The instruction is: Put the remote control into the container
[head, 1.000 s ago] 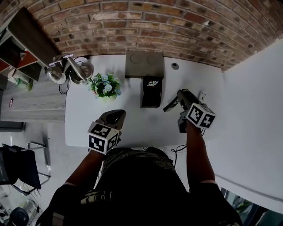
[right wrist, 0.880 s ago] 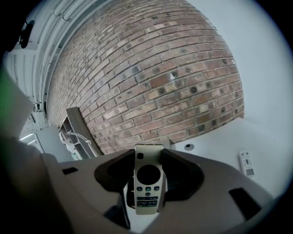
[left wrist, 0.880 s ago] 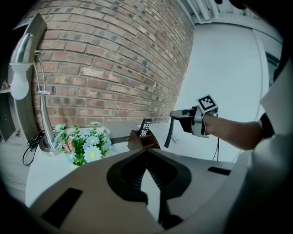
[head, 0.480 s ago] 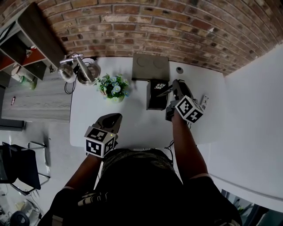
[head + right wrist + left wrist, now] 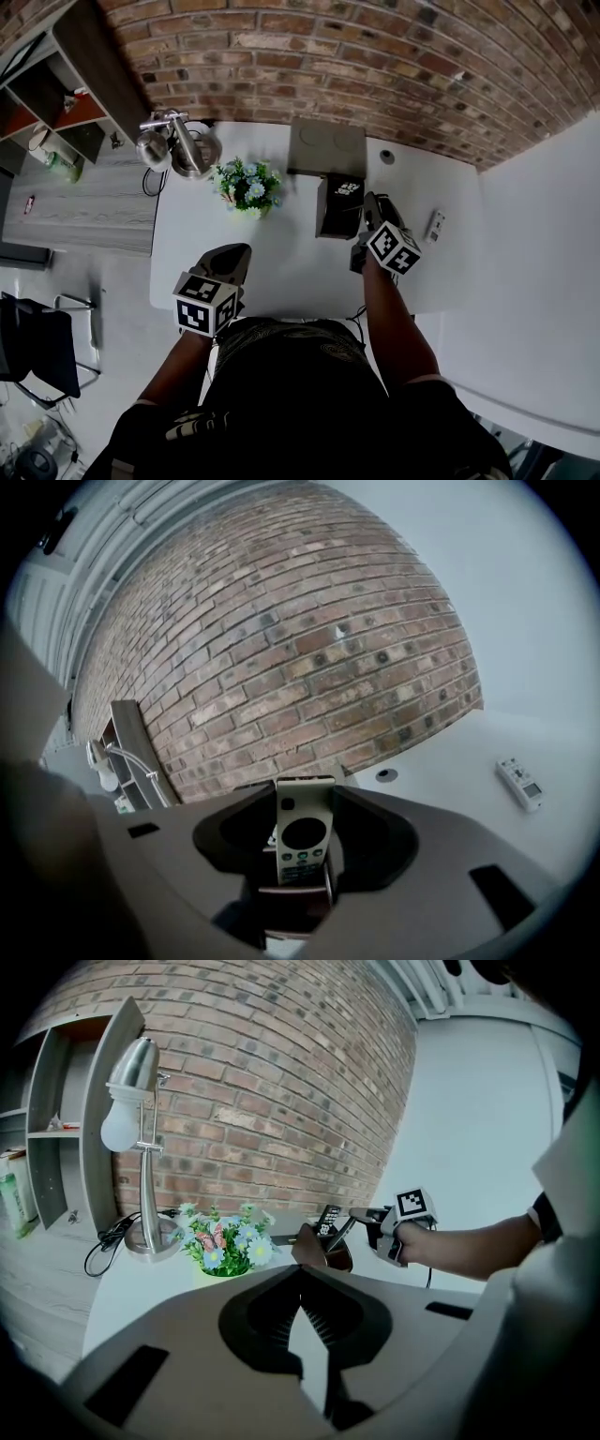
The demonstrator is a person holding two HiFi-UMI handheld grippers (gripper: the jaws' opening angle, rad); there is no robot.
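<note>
Remote control (image 5: 302,832), slanted, in right tool (image 5: 305,797)

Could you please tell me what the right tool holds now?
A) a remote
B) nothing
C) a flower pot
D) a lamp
A: in the right gripper view, the right tool grips a pale remote standing between its jaws.

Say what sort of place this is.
Probably a home office or small studio corner. A white table stands against a brick wall, with a silver desk lamp and potted flowers on it. An open shelf unit stands beside it.
</note>
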